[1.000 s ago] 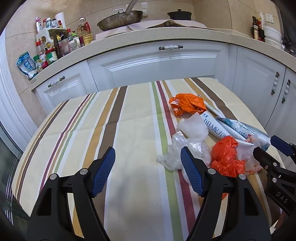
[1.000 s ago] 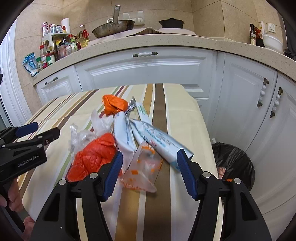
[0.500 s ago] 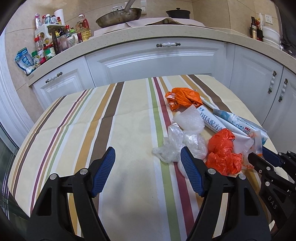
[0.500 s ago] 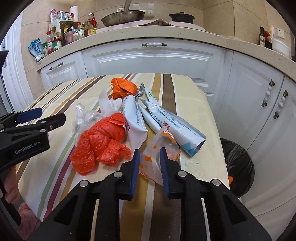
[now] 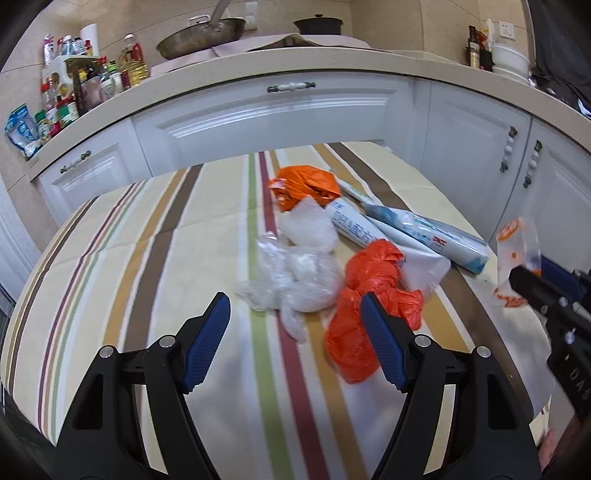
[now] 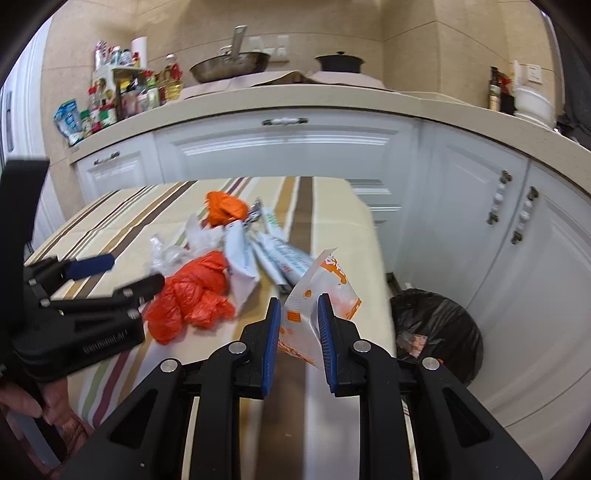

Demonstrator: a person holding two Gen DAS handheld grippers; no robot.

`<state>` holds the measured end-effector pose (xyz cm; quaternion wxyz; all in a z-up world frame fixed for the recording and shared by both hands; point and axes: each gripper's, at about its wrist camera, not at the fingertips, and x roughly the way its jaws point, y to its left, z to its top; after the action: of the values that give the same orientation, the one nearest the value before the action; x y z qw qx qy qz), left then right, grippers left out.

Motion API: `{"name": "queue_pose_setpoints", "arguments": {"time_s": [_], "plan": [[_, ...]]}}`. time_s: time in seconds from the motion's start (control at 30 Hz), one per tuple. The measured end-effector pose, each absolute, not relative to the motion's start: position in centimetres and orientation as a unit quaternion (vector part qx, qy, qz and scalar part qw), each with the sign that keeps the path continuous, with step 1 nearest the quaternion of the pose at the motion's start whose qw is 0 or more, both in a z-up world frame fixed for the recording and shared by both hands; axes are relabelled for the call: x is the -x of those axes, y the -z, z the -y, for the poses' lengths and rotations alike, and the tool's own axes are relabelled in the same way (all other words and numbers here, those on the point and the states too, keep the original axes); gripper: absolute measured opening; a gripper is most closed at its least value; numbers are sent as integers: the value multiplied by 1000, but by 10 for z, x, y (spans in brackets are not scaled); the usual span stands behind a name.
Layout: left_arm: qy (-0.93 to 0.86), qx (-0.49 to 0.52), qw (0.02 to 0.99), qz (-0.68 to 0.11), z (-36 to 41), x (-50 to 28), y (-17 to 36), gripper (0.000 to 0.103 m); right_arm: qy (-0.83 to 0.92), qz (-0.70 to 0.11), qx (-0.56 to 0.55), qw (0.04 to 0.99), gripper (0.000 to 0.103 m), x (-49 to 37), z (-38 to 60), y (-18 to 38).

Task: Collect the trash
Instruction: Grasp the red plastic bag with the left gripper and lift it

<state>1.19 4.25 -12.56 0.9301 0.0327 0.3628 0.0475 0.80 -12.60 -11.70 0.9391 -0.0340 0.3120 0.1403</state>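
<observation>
My right gripper [image 6: 297,314] is shut on a clear wrapper with orange print [image 6: 321,288] and holds it lifted above the striped table's right edge; the wrapper also shows in the left wrist view [image 5: 515,254]. My left gripper [image 5: 295,317] is open and empty, low over the table, with its right finger beside a crumpled red-orange bag [image 5: 369,295]. Clear crumpled plastic [image 5: 295,277] lies just ahead of it. Further back lie white and blue tubes [image 5: 424,236] and an orange bag [image 5: 303,184].
A bin with a black liner [image 6: 439,325] stands on the floor right of the table [image 6: 332,199]. White cabinets and a counter with bottles [image 5: 77,92] and a pan [image 5: 201,33] run behind the table.
My right gripper closed on the orange-print wrapper and lifted it off the table. My left gripper moved forward and right toward the trash pile, still open.
</observation>
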Motion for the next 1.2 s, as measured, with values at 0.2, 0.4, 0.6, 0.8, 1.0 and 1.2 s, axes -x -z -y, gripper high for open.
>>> {"name": "queue_pose_setpoints", "arguments": {"time_s": [0.2,0.4,0.6,0.8,1.0,1.2], "plan": [[-40,-38,928,-369,-28,-13,130,71,-120,-308,12,944,22,-10,150,116],[-31,-45,927,-371,-20,-16,133,72,-112,-308,6,945,22,-10,157,117],[-31,-42,924,-378,-22,-21,143,53,-105,-310,8,945,22,-11,161,119],[-2,-49,923,-383,-18,-19,148,18,-102,-313,9,944,22,-11,161,121],[11,-42,926,-374,-18,-13,142,11,-101,-312,9,945,22,-11,161,120],[4,-50,938,-344,-18,-1,124,10,-95,-306,10,947,22,-10,165,117]]}}
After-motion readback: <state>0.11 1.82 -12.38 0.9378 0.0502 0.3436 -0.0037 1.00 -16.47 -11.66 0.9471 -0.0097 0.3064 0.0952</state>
